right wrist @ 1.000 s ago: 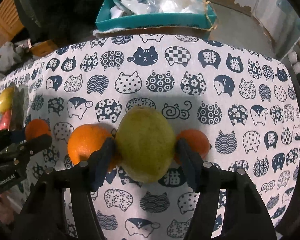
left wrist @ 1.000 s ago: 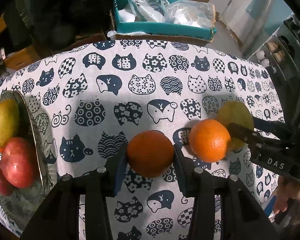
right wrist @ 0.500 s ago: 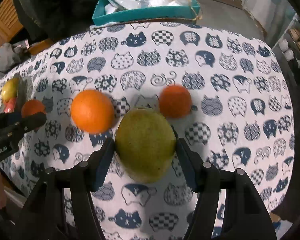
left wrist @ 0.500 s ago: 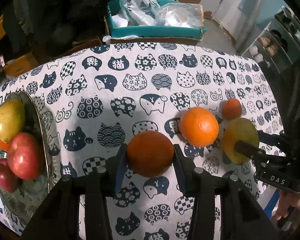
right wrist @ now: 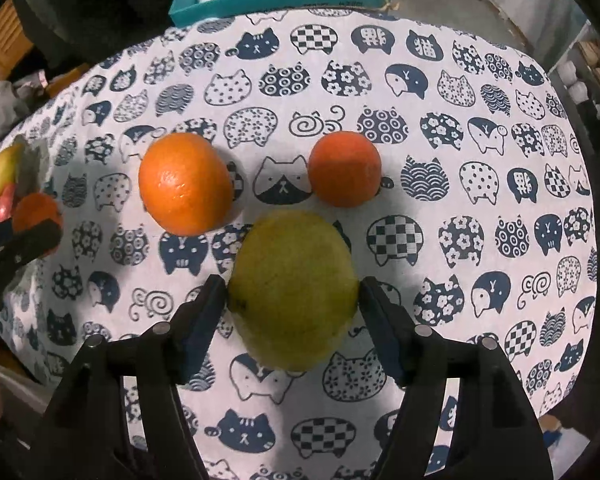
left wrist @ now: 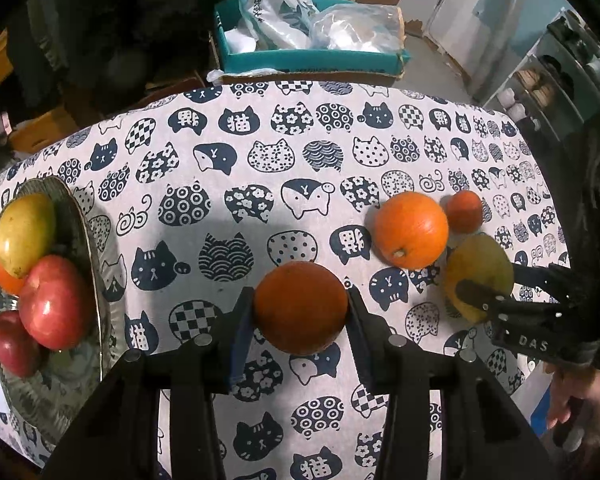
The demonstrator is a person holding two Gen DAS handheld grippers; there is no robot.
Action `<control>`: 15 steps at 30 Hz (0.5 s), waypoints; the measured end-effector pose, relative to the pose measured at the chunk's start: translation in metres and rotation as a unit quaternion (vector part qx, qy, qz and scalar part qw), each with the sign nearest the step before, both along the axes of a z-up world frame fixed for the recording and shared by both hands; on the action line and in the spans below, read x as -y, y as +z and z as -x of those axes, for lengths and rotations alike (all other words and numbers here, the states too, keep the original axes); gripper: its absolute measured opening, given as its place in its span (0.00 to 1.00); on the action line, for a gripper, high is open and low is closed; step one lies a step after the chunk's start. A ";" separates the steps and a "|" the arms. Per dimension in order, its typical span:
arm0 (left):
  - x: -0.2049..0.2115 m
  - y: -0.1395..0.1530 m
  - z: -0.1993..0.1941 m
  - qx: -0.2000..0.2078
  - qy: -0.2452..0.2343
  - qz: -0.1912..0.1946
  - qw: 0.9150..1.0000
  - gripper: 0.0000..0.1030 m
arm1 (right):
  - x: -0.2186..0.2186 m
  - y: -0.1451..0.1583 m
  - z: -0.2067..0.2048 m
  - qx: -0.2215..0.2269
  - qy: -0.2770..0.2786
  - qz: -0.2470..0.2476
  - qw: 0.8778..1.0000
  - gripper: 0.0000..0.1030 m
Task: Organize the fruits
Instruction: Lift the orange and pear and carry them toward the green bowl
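Left claw (left wrist: 300,312) clamps a round, dimpled orange (left wrist: 300,307); right claw (right wrist: 292,304) opening, pads parting around a smooth yellow-green mango (right wrist: 294,292).

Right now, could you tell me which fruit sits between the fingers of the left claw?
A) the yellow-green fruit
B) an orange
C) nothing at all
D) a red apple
B: in the left wrist view the left claw is clamped on a dark orange, both pads against its sides, while the red apples lie on the plate and the yellow-green fruit sits in the right claw.
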State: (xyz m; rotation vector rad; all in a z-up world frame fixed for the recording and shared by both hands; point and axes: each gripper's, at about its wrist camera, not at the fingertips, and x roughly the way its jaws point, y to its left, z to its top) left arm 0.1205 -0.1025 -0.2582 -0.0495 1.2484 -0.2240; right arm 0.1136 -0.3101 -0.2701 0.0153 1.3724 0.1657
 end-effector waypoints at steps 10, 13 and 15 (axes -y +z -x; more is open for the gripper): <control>-0.001 -0.002 0.000 -0.003 0.001 0.000 1.000 0.43 | 0.005 -0.018 -0.015 -0.002 -0.021 -0.022 1.000 0.68; -0.001 -0.003 -0.001 -0.003 0.001 0.001 1.000 0.43 | 0.004 -0.017 -0.015 0.010 -0.022 -0.018 1.000 0.67; -0.001 -0.002 -0.001 -0.001 0.000 0.002 1.000 0.43 | 0.000 -0.017 -0.012 0.018 -0.017 -0.010 1.000 0.67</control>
